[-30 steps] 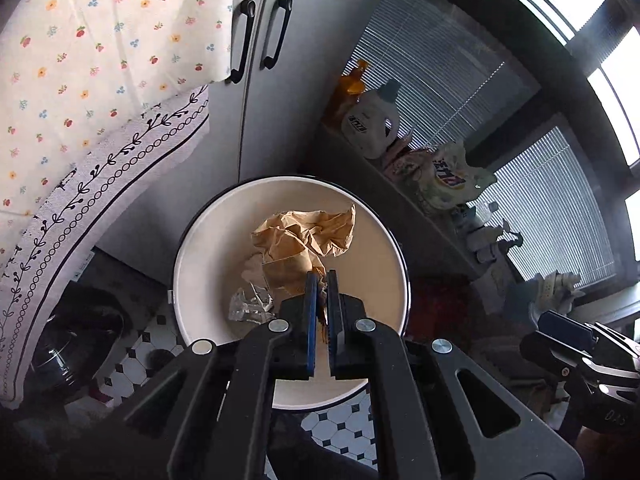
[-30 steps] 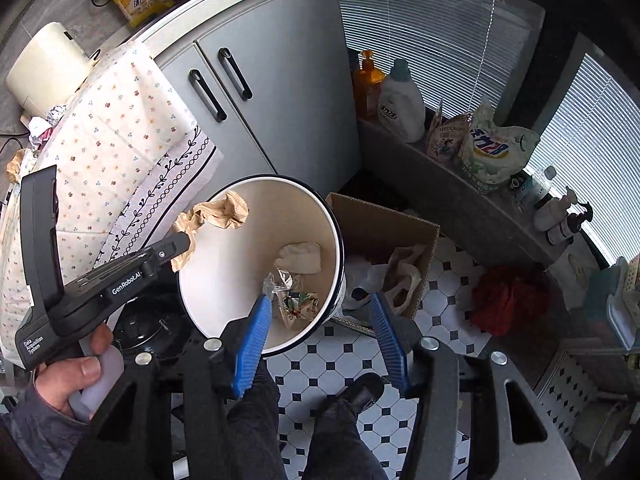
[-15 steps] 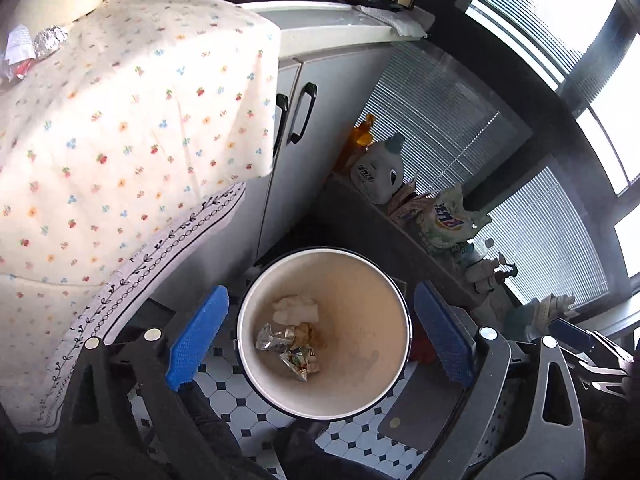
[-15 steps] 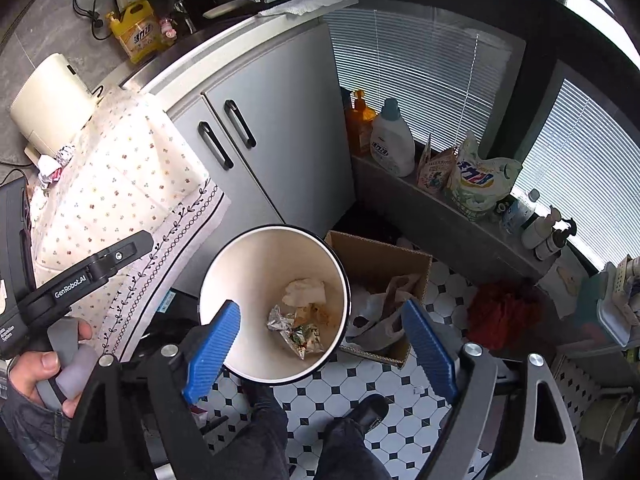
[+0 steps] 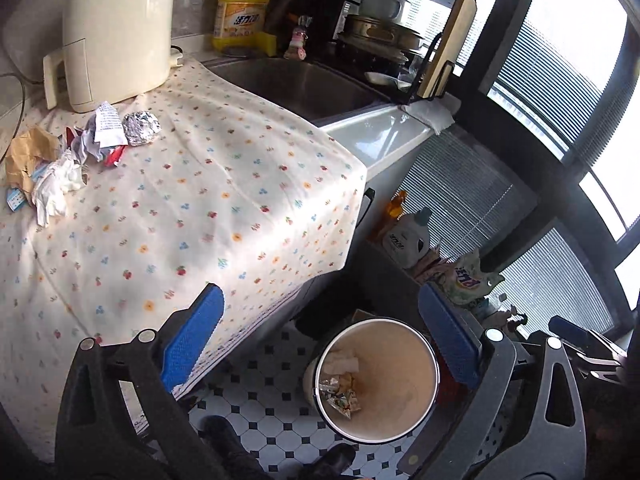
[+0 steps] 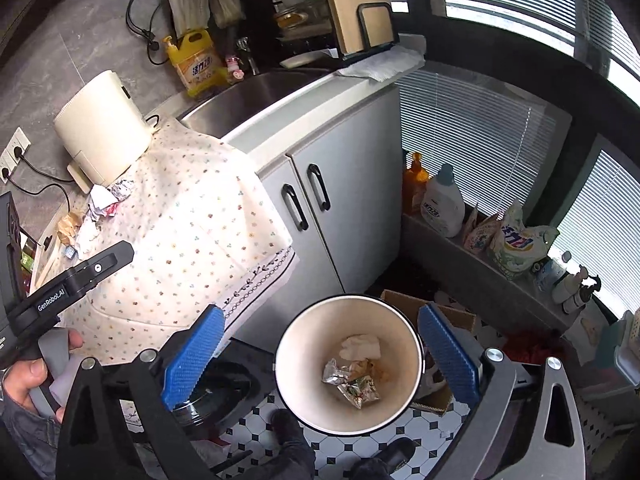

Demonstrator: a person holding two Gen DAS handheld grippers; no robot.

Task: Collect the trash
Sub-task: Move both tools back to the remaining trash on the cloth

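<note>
Left gripper [image 5: 320,340]: black frame, silver screws, blue ribbed pads [image 5: 192,340].
Right gripper [image 6: 320,356]: the same black frame and blue pads [image 6: 448,354].
Marking: white "GenRobot.AI" on the black handle.
Hand [image 6: 24,384]: bare skin, grey trigger, dark sleeve.
Legs: dark trousers, black shoes.

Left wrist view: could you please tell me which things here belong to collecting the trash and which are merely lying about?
Belongs to the job:
- crumpled trash pile on the floral cloth
- foil ball
- bin on the floor, already holding wrappers
- left gripper, open
- right gripper, open

Just lying about:
- yellow dish soap bottle
- cream appliance
- sink
- cutting board
</note>
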